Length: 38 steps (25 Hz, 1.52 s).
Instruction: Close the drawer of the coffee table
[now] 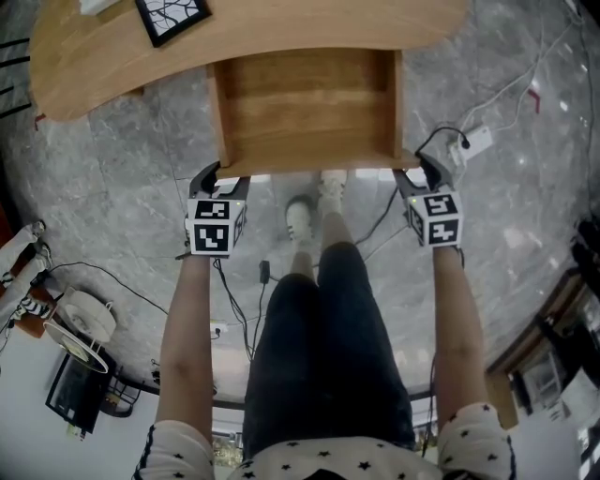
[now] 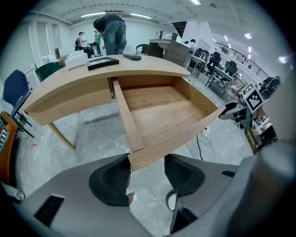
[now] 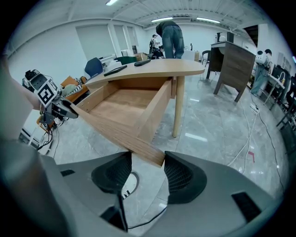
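There is one coffee table (image 1: 244,28), long and made of wood. Its one drawer (image 1: 309,103) sticks far out from under the top, toward the person. The drawer is open and nothing lies in it. It has not been pushed in yet.

To the left of the drawer and behind it, one black picture frame (image 1: 172,16) lies on the table top.

The left gripper (image 1: 221,176) is at the drawer's front left corner. Its two jaws stand apart, and the corner of the front board sits between them. They seem to cup the corner, not squeeze it. The gripper is most likely there so it can push on that side.

Just in front of the drawer, between the grippers, are the person's two shoes (image 1: 300,217) on the grey floor. The person stands at the middle of the drawer, so both arms can reach it the same way.

The right gripper (image 1: 419,174) is at the drawer's front right corner. Its jaws are apart too, with that corner between them. So there are two grippers, one at each front corner. That is likely so the drawer goes in straight and does not twist or get stuck.

To the right of the drawer, one white power strip (image 1: 473,142) lies on the floor with its cords. It is off to the side, out of the drawer's way.
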### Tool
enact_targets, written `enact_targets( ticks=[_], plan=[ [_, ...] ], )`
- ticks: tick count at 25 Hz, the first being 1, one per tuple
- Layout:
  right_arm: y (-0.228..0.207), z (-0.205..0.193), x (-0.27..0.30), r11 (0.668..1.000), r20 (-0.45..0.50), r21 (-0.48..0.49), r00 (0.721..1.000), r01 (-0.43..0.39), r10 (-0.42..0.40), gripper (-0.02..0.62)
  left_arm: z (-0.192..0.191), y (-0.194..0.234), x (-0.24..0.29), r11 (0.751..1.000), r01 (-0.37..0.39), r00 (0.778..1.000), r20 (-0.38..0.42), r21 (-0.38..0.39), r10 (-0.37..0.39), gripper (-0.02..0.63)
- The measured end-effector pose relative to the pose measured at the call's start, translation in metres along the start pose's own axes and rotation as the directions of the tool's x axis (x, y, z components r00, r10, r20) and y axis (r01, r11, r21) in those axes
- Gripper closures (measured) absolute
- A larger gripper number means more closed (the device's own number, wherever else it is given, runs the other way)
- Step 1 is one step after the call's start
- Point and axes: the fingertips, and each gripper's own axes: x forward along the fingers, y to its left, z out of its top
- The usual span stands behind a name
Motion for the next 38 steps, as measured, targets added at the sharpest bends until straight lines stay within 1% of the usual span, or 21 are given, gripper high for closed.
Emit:
enact_targets(
  ticks=[14,38],
  plan=[
    [-0.001,0.004,0.001,1.000,0.001,0.004,1.000,-0.006,0.006,0.368,0.002,0.001,0.001,1.000,-0.006,1.000,-0.008,-0.004,0.006,0.370],
    [-0.016,0.031,0.010,1.000,0.016,-0.003,1.000,-0.011,0.011,0.368,0.029,0.010,0.007,1.000,-0.024,1.000,0.003,-0.011,0.024,0.370]
  ],
)
